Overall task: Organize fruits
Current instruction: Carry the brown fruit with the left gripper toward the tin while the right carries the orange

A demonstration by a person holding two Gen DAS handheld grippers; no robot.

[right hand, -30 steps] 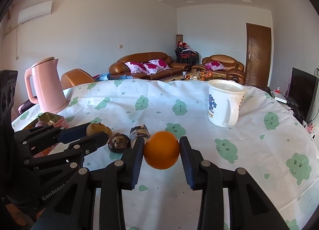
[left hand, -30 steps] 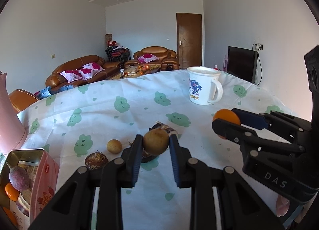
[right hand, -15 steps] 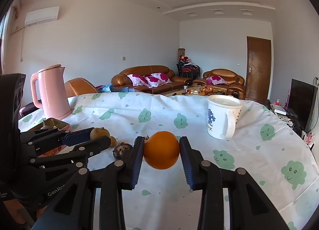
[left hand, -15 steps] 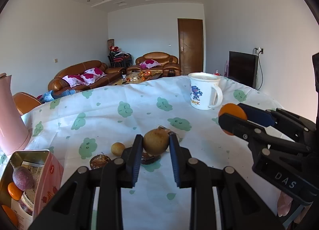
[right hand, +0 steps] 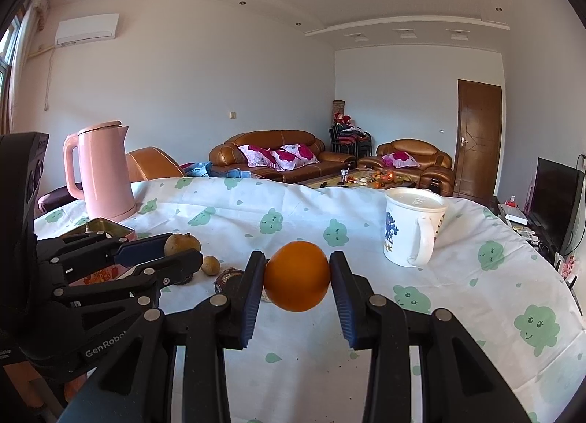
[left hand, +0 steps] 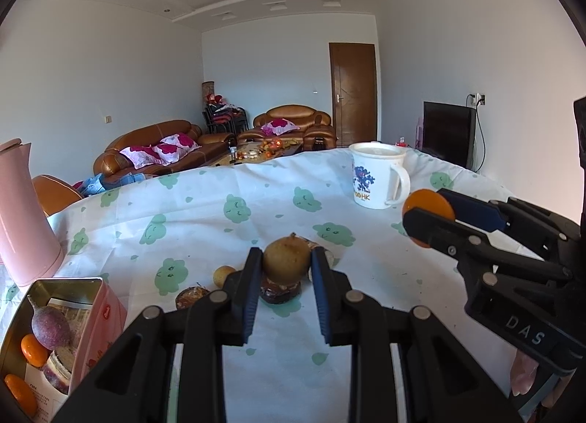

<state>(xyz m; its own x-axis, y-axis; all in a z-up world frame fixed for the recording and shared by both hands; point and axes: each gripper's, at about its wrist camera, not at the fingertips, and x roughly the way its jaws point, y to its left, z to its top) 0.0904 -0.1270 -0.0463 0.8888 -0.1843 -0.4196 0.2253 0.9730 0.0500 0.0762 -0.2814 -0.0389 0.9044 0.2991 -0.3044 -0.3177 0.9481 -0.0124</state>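
Brown fruit: clenched in left gripper jaws, held above bench, left of mug.
Orange: clenched in right gripper jaws, left of mug, clear of cloth.
Pose: both grippers tilted slightly downward, side by side.

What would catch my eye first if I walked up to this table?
Probably the two black grippers held over the green-patterned tablecloth, each gripping a fruit: the right gripper clamps a bright orange, the left gripper a brownish round fruit. A pink kettle stands far left, a white mug far right.
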